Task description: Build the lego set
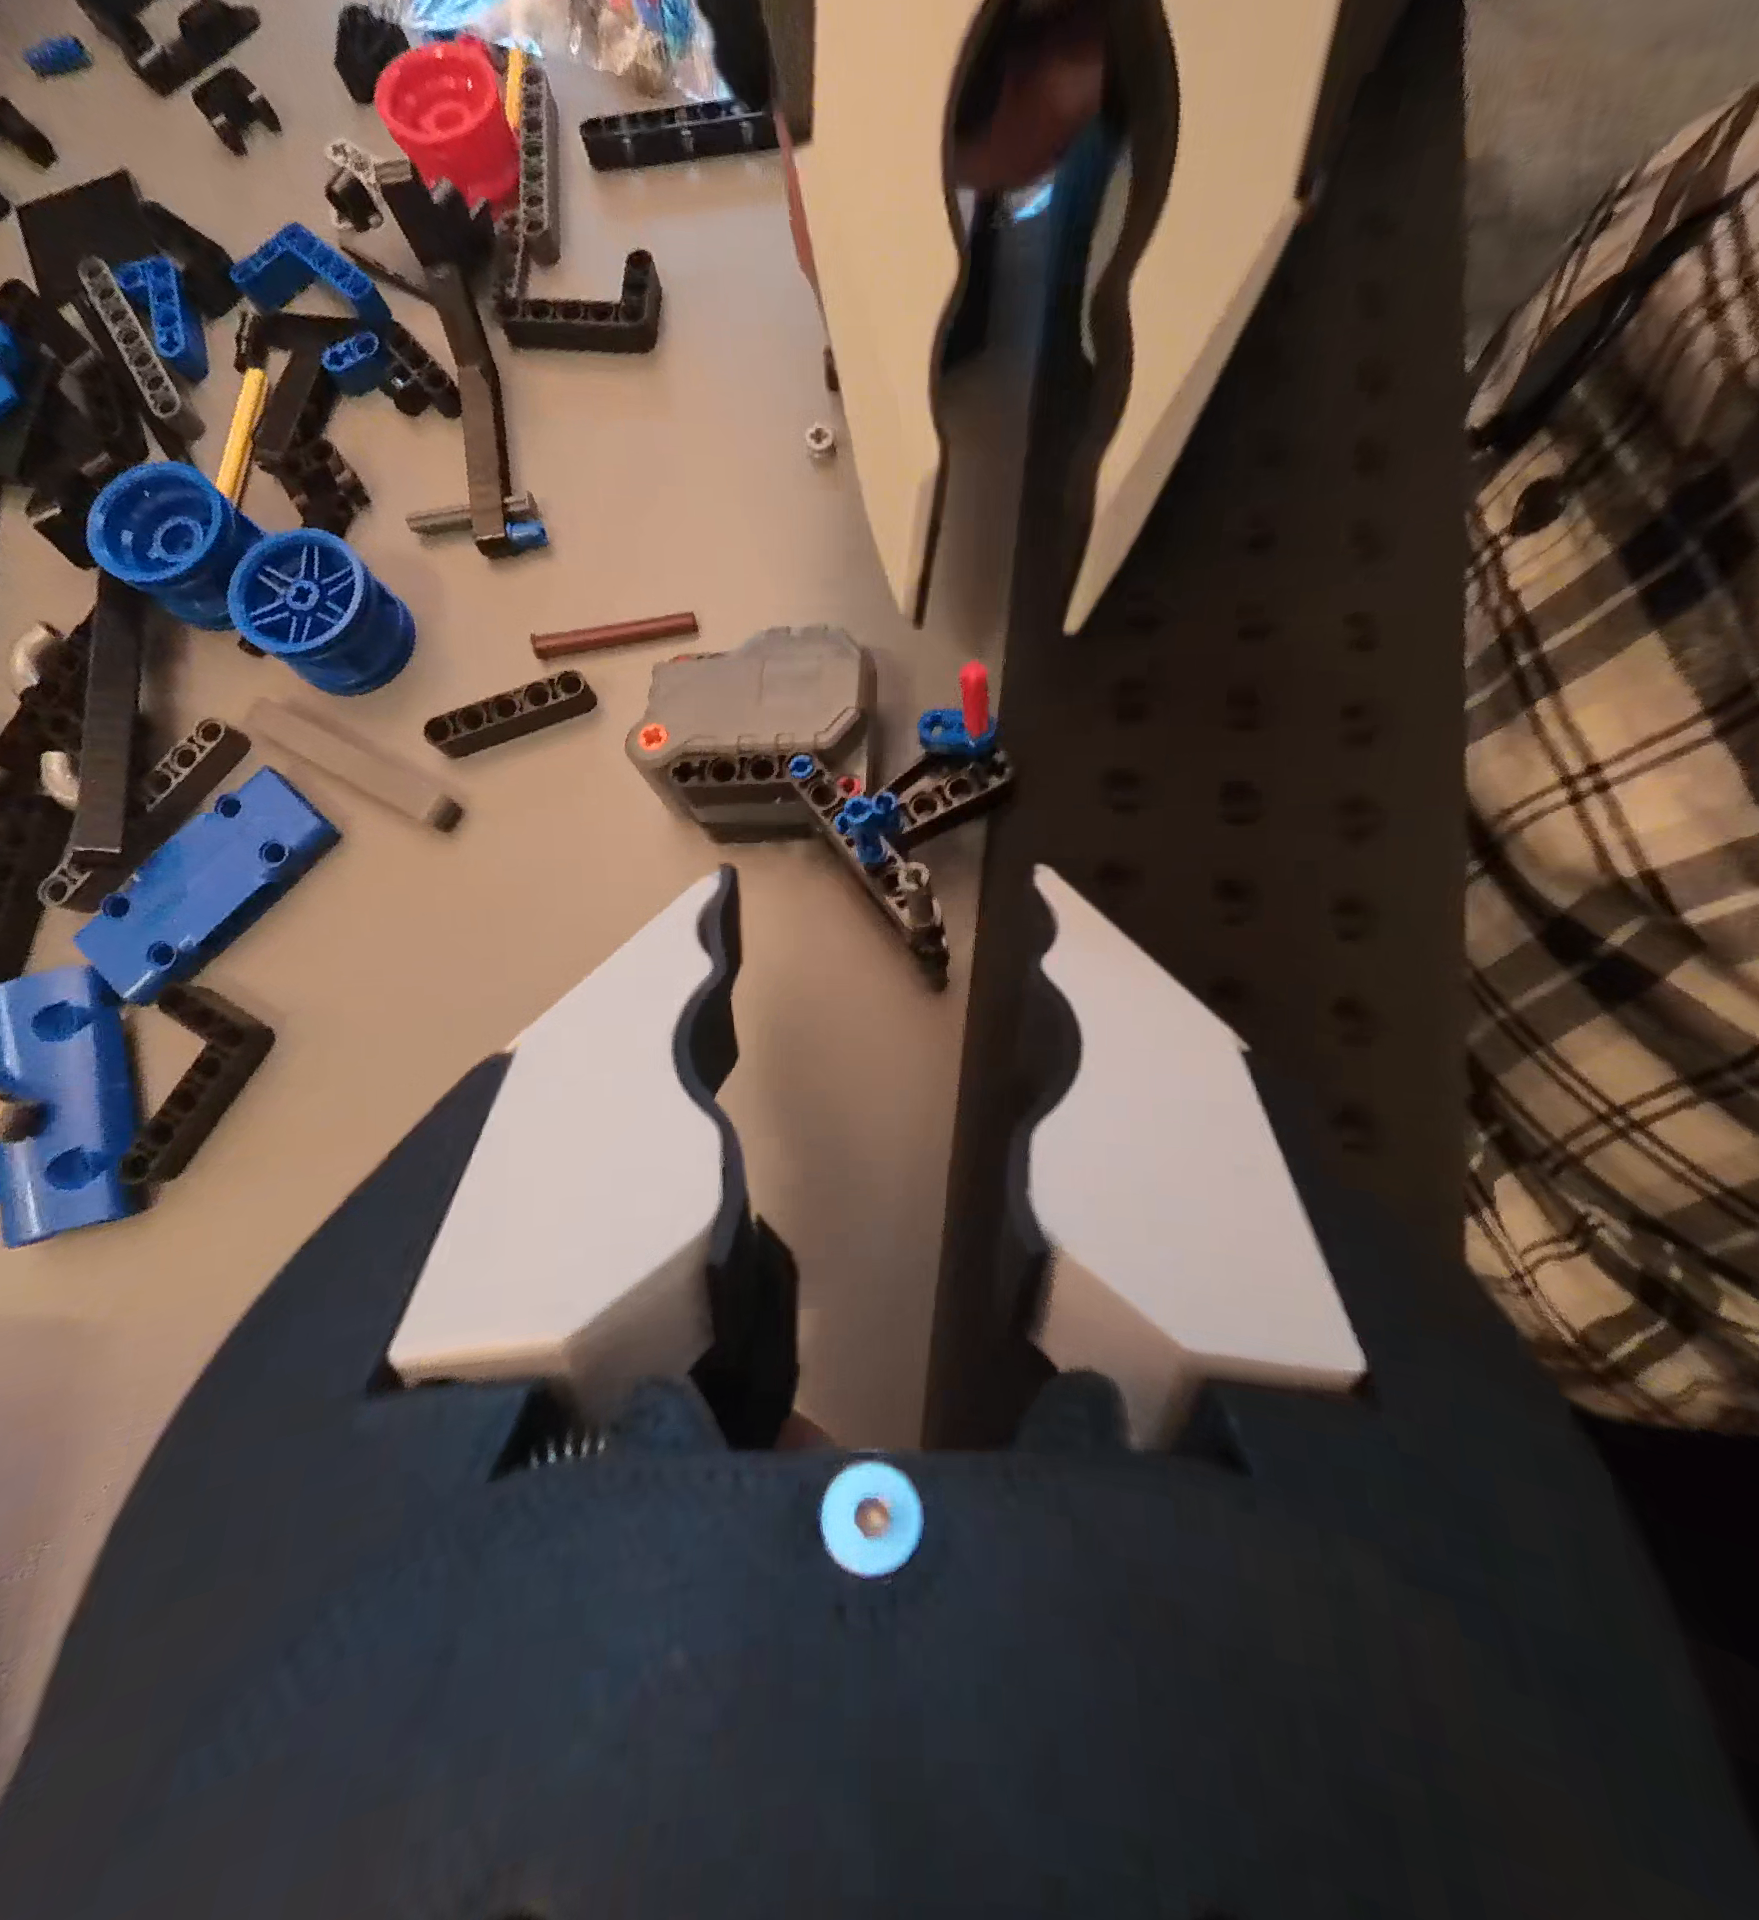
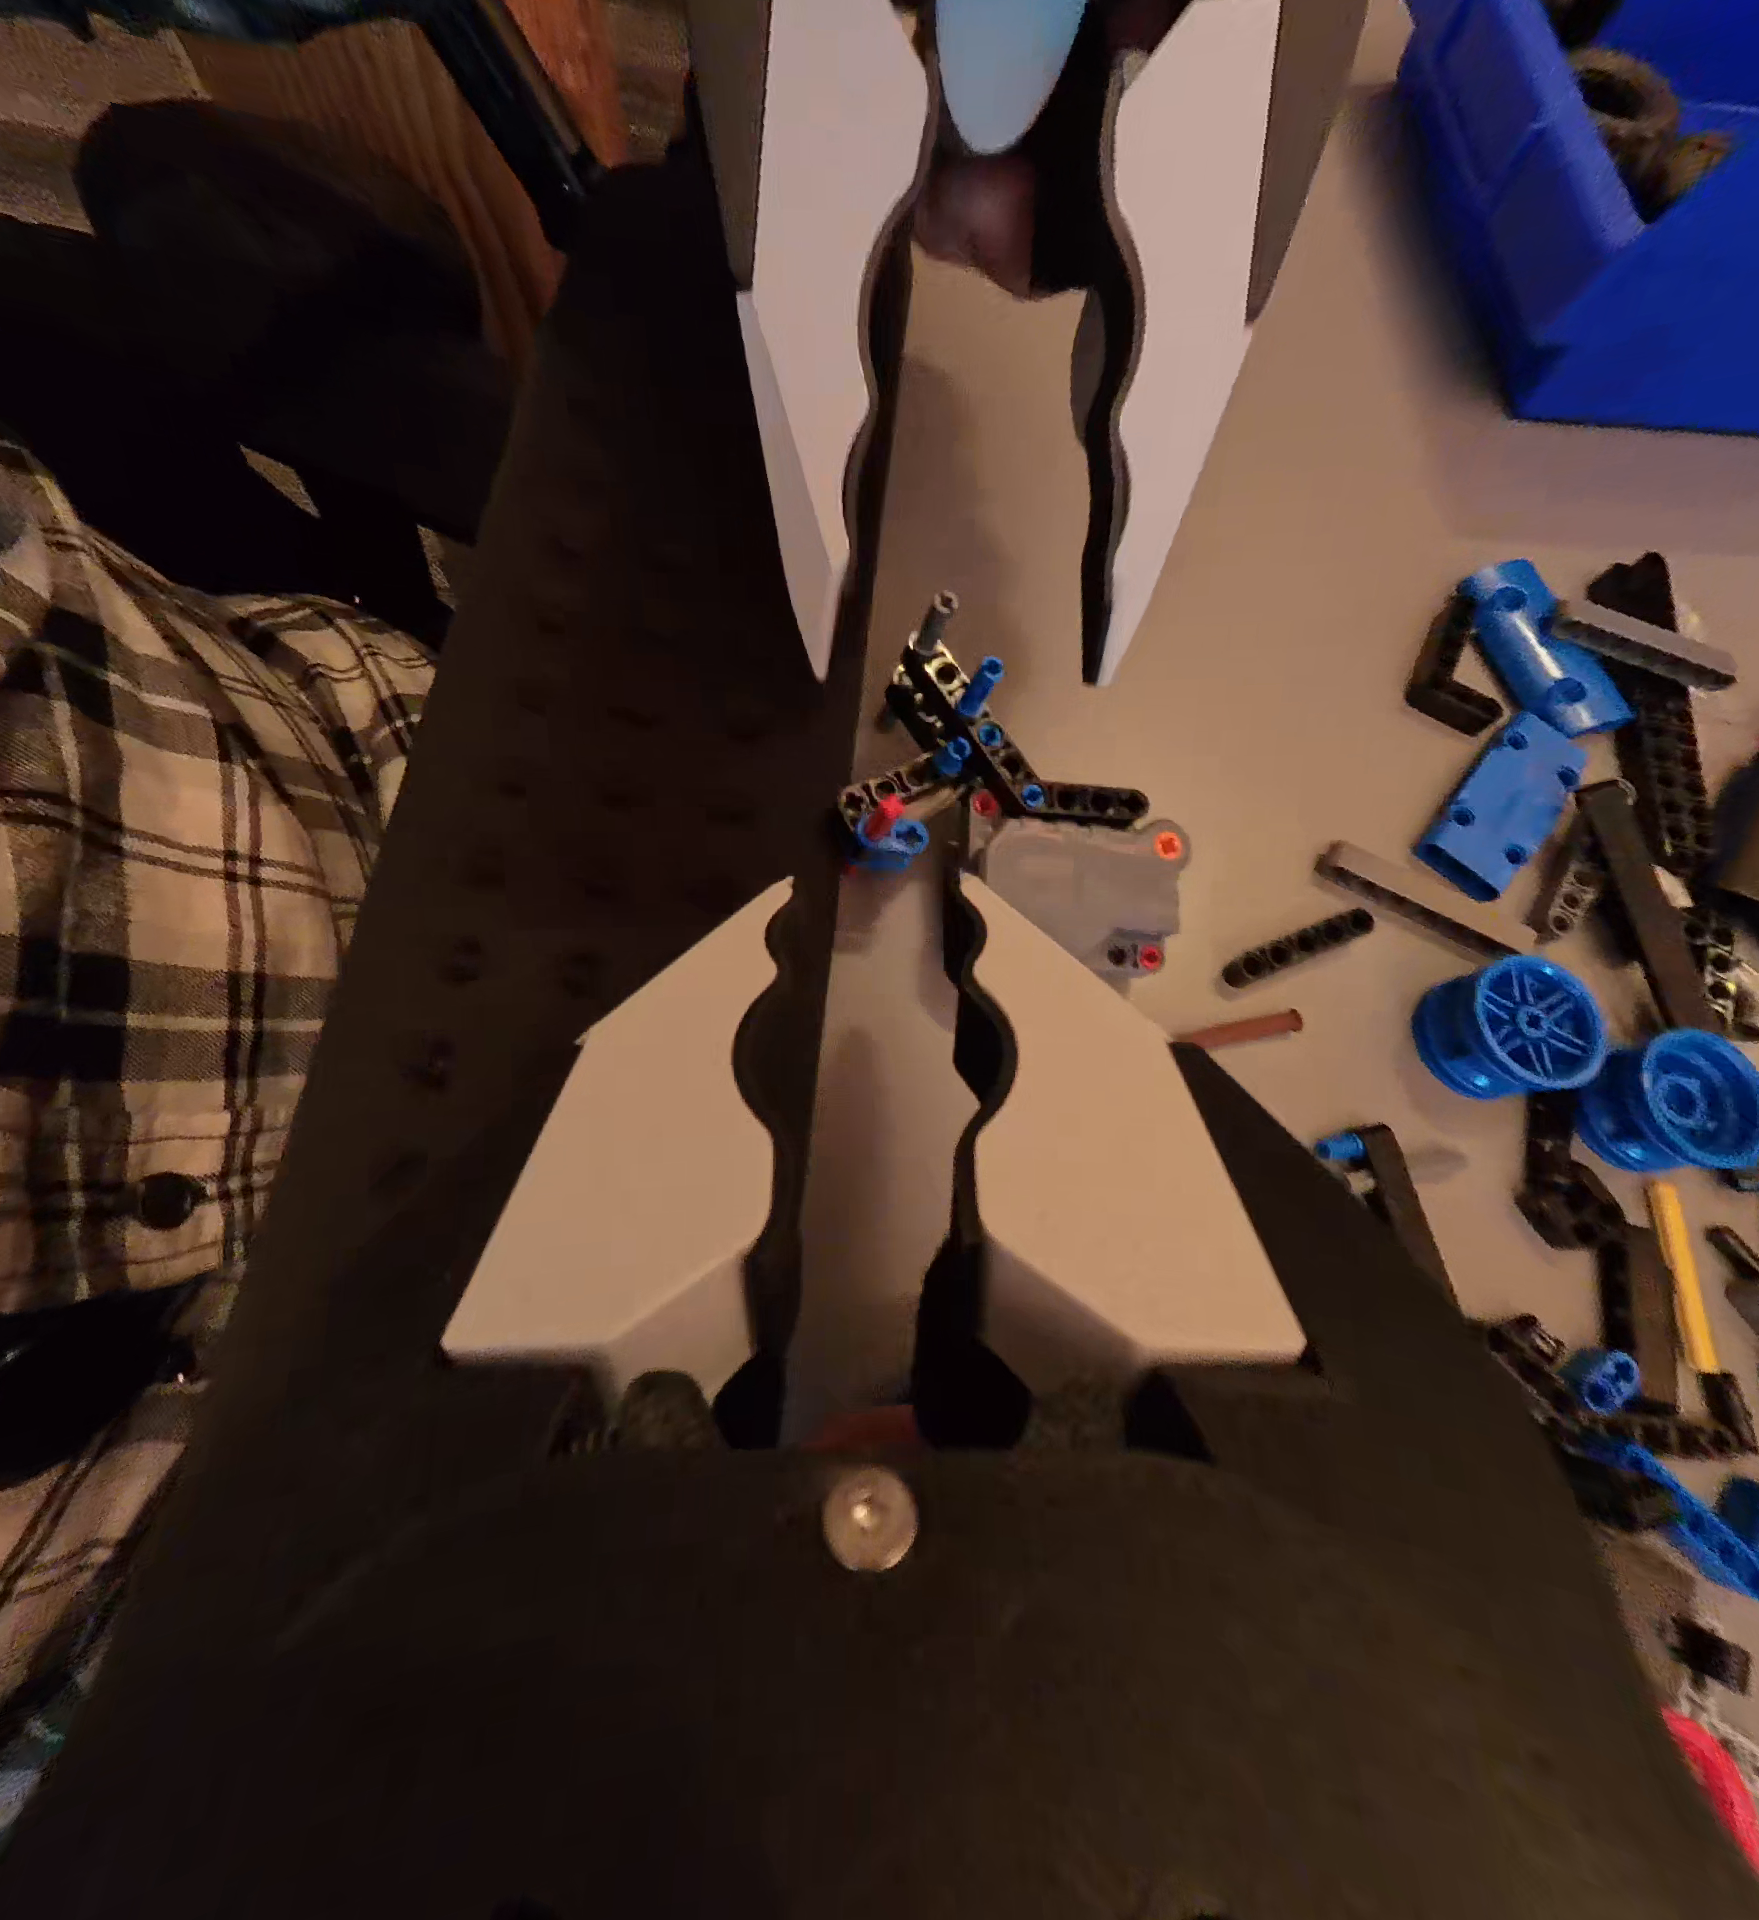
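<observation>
A partly built assembly lies on the table: a grey motor block (image 1: 761, 696) with black beams, blue pins and a red axle (image 1: 974, 694). It also shows in the right wrist view (image 2: 1072, 883). A large dark panel with rows of holes (image 1: 1228, 727) stands on edge between the fingers of both grippers. My left gripper (image 1: 880, 883) is open, with the panel against its right finger and a wide gap to its left finger. My right gripper (image 2: 870, 883) is open, with the panel (image 2: 626, 675) against its left finger. The two grippers point at each other above the assembly.
Loose parts are spread over the table: blue wheels (image 1: 319, 613), a red wheel (image 1: 444, 114), blue panels (image 1: 210, 873), a brown axle (image 1: 613, 632) and several black beams. A blue bin (image 2: 1685, 260) stands at the far side. A person's plaid shirt (image 1: 1633, 831) is beside the panel. Tip to tip, the grippers are about 5 cm apart.
</observation>
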`<state>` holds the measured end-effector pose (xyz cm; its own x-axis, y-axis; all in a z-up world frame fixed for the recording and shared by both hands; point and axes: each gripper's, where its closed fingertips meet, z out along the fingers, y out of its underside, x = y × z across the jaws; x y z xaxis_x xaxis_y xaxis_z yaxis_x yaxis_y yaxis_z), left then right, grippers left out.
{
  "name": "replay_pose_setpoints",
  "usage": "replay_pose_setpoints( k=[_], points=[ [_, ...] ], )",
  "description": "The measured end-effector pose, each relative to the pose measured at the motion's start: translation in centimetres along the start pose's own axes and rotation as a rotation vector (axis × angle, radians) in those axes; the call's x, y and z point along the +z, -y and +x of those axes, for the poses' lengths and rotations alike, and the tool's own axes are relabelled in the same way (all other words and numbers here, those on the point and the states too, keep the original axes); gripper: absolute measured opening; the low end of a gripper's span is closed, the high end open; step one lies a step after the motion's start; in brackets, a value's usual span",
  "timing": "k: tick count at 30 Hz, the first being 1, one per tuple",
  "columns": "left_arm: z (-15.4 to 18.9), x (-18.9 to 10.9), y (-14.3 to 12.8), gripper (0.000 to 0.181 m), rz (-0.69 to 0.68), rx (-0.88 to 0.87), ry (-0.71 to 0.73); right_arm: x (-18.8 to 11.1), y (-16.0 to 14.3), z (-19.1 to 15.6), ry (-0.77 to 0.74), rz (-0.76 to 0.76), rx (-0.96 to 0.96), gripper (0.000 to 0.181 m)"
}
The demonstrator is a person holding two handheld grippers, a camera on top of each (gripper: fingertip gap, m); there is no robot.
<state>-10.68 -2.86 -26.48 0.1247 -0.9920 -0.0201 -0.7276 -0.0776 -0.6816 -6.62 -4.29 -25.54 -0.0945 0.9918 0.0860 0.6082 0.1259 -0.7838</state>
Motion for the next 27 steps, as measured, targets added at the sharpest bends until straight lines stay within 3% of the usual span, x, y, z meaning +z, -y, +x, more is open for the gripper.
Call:
replay_pose_setpoints(
  k=[4, 8, 12, 17, 20, 27],
  points=[
    [0.0, 1.4, -0.6, 0.016, -0.017, -0.025, 0.021, 0.9, 0.0, 1.0, -0.031, -0.001, 0.078, 0.022],
    [-1.1, 1.6, -0.4, 0.006, 0.003, -0.032, 0.069, 1.7, 0.1, 0.9, 0.002, 0.003, 0.08, 0.021],
    [-1.9, 1.4, 0.3, 0.005, 0.037, -0.05, 0.074, 1.7, 0.3, 1.7, -0.017, -0.014, 0.036, 0.01],
    [-2.7, 1.4, 0.6, 0.005, 0.04, -0.069, 0.11, 1.8, 0.3, 2.0, -0.03, -0.033, -0.009, 0.01],
    [-2.9, 1.2, 1.0, 0.005, 0.063, -0.082, 0.115, 1.7, 0.6, 1.7, -0.021, -0.017, -0.032, 0.02],
    [-3.8, 0.8, 1.7, 0.005, 0.049, -0.053, 0.161, 1.6, 0.3, 2.9, -0.127, -0.084, -0.194, 0.014]
  ],
)
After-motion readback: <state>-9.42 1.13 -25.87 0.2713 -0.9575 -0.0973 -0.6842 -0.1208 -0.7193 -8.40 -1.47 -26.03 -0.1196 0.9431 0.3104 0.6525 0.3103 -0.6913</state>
